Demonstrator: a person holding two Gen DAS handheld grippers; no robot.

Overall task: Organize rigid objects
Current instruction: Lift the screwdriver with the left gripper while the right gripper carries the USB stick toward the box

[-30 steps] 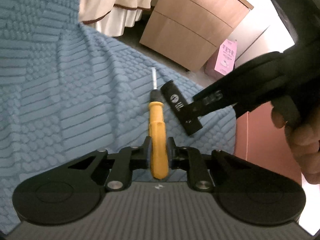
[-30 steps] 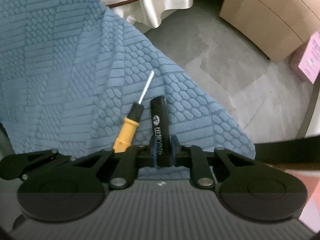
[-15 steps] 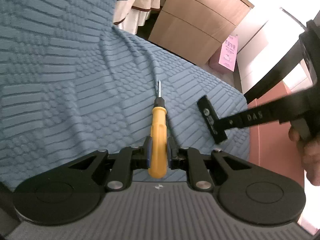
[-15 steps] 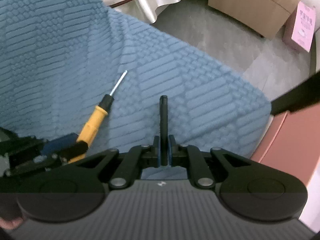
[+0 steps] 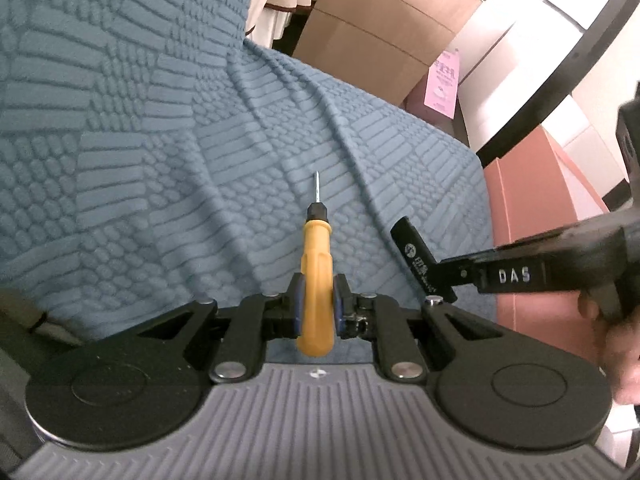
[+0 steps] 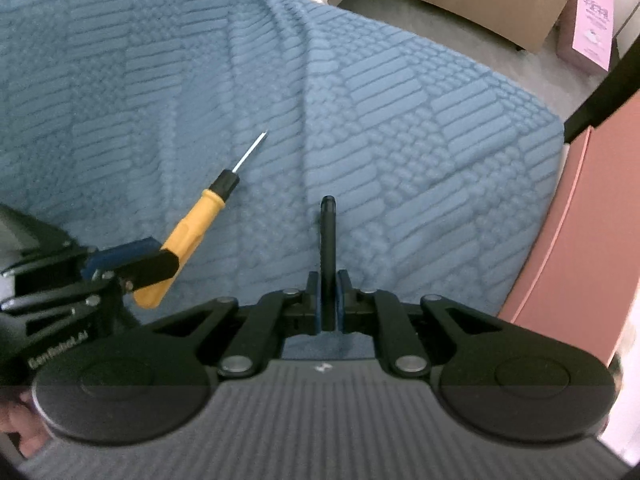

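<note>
1. Left gripper (image 5: 317, 307): jaws pressed onto the lower handle of a yellow plastic screwdriver with a black collar and thin steel shaft (image 5: 316, 272). The tool points straight forward along the fingers, its butt end projecting behind the pads.

2. Right gripper (image 6: 328, 304): jaws pinching a flat black bar with white printing (image 6: 327, 248), seen edge-on from its own camera. In the left view the bar (image 5: 420, 258) shows its printed face and slants up to the left.

3. Both items are held above a blue textured quilted cover (image 6: 360, 100) draped over a cushioned seat or bed; I cannot tell whether either tip touches the fabric.

4. Progress, as a judgement: both objects are in hand, neither set down. No tray, box or marked place for them is visible, so placement is outstanding.

5. Pose: the grippers are near each other, side by side, the left gripper (image 6: 132, 266) angled inward across the lower left of the right view. The right gripper (image 5: 516, 274) reaches in level from the right of the left view.

6. Beyond the cover: a tan cardboard box (image 5: 380, 28), a pink panel (image 6: 580, 220).
</note>
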